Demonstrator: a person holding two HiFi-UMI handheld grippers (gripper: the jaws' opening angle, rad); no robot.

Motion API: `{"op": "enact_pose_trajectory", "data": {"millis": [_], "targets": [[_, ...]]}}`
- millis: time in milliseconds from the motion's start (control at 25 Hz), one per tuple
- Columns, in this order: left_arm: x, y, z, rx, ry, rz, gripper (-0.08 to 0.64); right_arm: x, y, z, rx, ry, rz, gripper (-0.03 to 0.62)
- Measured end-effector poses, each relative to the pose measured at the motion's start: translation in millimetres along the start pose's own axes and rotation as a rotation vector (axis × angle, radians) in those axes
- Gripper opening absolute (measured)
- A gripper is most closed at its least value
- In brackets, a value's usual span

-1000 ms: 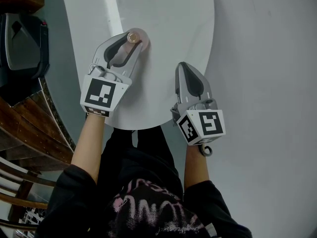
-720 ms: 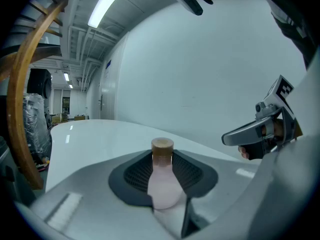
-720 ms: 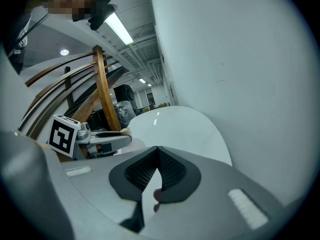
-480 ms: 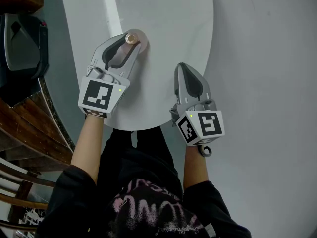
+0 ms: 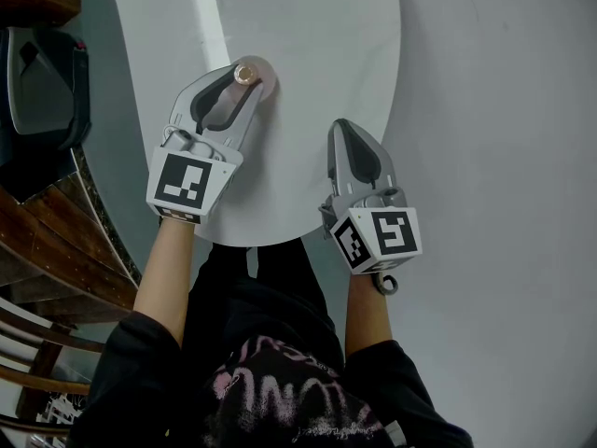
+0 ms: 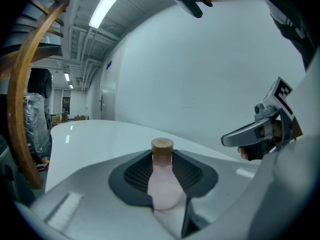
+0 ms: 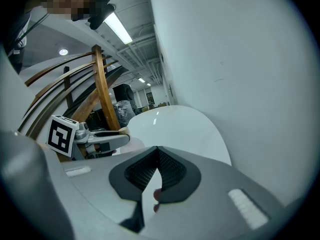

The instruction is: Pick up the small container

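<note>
The small container is a pale pink bottle with a tan cap, standing upright between the jaws of my left gripper over the left part of the white round table. In the left gripper view the bottle is pressed between both dark pads, cap up. I cannot tell whether its base touches the table. My right gripper hovers over the table's near right edge with its jaws together and nothing in them. In the right gripper view the right gripper points along the table, and the left gripper shows at the left.
A black chair or case stands left of the table, with curved wooden chair rails below it. A plain grey floor lies right of the table. The right gripper is visible at the right in the left gripper view.
My left gripper and the bottle it holds have shifted very slightly to the left. The right gripper has barely moved.
</note>
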State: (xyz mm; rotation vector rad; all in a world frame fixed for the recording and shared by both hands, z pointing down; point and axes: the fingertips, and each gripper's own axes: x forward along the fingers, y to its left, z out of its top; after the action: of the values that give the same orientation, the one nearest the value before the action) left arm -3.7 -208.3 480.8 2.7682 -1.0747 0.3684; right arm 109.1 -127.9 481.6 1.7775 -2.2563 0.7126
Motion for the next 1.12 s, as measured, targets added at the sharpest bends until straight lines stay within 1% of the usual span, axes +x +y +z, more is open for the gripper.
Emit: {"op": "enact_pose_trajectory", "data": {"millis": [480, 680, 800, 960, 1120], "targets": [[-3.0, 4.4, 2.4, -0.003, -0.002, 0.007, 0.123, 0.7, 0.2, 2.3, 0.001, 0.004, -0.003, 0.023], [-7.4, 11.0, 3.3, -0.024, -0.016, 0.022, 0.123, 1.3, 1.2, 1.8, 0.003, 0.003, -0.003, 0.023], [-8.8, 13.8, 4.4, -0.017, -0.007, 0.026, 0.123, 2.5, 2.3, 2.1, 0.007, 0.004, -0.001, 0.023], [-10.9, 15.1, 3.9, -0.027, 0.010, 0.033, 0.123, 4.5, 4.4, 2.0, 0.004, 0.006, 0.006, 0.023], [-13.2, 14.4, 4.8, -0.018, 0.002, 0.034, 0.123, 5.3, 5.1, 2.0, 0.006, 0.002, 0.011, 0.023]]}}
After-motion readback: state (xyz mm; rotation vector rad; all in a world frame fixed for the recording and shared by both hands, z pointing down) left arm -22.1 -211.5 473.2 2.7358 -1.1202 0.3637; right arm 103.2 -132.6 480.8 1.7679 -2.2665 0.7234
